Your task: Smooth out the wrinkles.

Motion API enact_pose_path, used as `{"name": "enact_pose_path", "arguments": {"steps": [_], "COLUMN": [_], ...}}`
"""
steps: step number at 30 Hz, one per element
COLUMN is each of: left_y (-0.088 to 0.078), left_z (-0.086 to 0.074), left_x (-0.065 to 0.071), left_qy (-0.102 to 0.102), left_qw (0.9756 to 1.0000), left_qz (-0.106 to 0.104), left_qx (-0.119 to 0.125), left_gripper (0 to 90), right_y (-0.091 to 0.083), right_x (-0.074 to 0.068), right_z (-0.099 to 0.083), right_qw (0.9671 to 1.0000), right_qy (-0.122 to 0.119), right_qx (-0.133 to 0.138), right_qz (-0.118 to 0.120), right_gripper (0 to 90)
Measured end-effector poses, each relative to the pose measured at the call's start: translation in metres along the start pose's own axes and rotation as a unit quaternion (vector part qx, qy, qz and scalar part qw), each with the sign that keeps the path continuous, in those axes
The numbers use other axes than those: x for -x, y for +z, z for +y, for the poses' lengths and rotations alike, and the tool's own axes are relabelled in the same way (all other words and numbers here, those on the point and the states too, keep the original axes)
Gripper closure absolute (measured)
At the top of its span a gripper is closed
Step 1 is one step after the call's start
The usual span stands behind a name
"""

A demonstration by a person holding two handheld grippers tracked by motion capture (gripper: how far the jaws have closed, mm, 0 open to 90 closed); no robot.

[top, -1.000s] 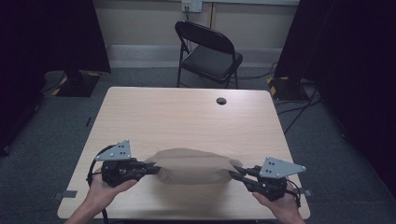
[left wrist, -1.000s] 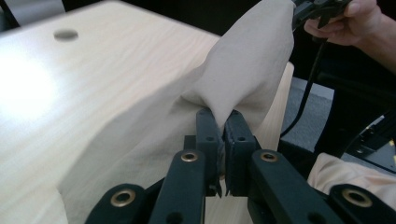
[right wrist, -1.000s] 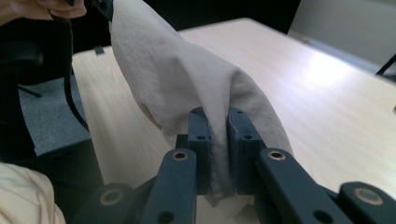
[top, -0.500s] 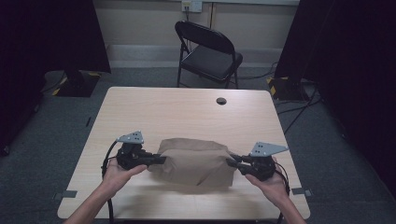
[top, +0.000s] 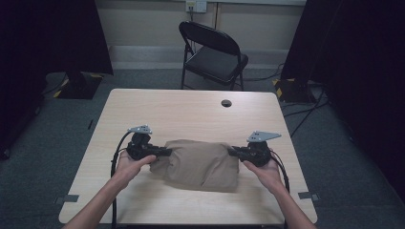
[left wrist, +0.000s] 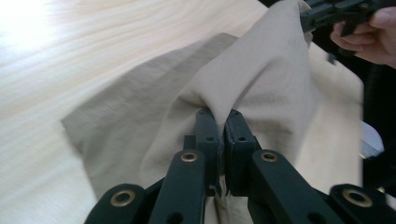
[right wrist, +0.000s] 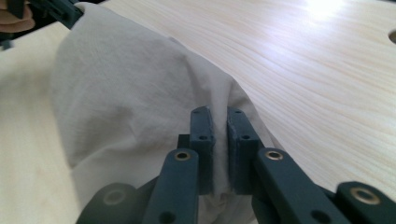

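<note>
A beige piece of soft woven cloth (top: pixel 198 163) lies on the near half of the pale wooden counter (top: pixel 191 114), between the two hands of the person. The left hand-held gripper (top: pixel 165 152) is closed on the left edge of the cloth; in the left gripper view its jaws stand almost together with a pinch of fabric (left wrist: pixel 219 109) rising between them. The right hand-held gripper (top: pixel 233 152) is closed on the right edge in the same way, and the right gripper view shows the cloth (right wrist: pixel 140 112) going down between its jaws.

The cloth looks doubled, with the far part held a little off the counter and the near edge resting on the wood, though from the high view I cannot be sure how many layers there are. I judge that the step in hand is a fold: both held corners are carried across and set down. The next move asks that both hands lower together at the same level, keep the edge tight so no wrinkle forms, lay it straight, and only then open the jaws
</note>
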State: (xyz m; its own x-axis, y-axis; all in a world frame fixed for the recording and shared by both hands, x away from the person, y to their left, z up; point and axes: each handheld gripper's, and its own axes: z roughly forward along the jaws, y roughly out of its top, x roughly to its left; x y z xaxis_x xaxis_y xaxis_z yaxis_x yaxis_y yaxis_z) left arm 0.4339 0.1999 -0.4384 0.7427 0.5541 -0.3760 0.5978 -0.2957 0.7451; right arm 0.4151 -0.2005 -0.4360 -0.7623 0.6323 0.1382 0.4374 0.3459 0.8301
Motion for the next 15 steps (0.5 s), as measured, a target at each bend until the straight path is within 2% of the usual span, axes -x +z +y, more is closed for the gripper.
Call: {"name": "enact_pose_path", "arguments": {"steps": [1,4,7,11,13,15], "left_y": [0.004,0.013,0.022,0.030,0.035,0.037], "left_z": [0.001,0.002,-0.002,-0.005,-0.005,-0.004], "left_x": [-0.004,-0.014,-0.023,-0.038,-0.043,-0.046], "left_qy": [-0.008,-0.027,-0.032,-0.055,-0.061,-0.054], "left_qw": [1.0000,0.9996,0.9993,0.9981,0.9978,0.9980], "left_qz": [0.003,0.005,0.016,0.026,0.026,0.029], "left_qx": [-0.002,-0.002,-0.012,0.000,-0.009,-0.011], "left_gripper": [86.5,86.5,86.4,86.2,86.0,85.1], "right_y": [0.009,0.018,0.030,0.044,0.050,0.056], "right_x": [0.006,0.011,0.017,0.020,0.021,0.021], "right_z": [-0.001,-0.002,-0.005,-0.007,-0.010,-0.013], "right_qw": [0.9999,0.9996,0.9988,0.9977,0.9971,0.9966], "right_qy": [0.009,0.017,0.025,0.027,0.029,0.027], "right_qx": [-0.005,-0.011,-0.021,-0.030,-0.037,-0.047], "right_qz": [-0.011,-0.020,-0.035,-0.054,-0.060,-0.062], "right_gripper": [78.6,77.2,74.0,71.2,70.3,70.2]}}
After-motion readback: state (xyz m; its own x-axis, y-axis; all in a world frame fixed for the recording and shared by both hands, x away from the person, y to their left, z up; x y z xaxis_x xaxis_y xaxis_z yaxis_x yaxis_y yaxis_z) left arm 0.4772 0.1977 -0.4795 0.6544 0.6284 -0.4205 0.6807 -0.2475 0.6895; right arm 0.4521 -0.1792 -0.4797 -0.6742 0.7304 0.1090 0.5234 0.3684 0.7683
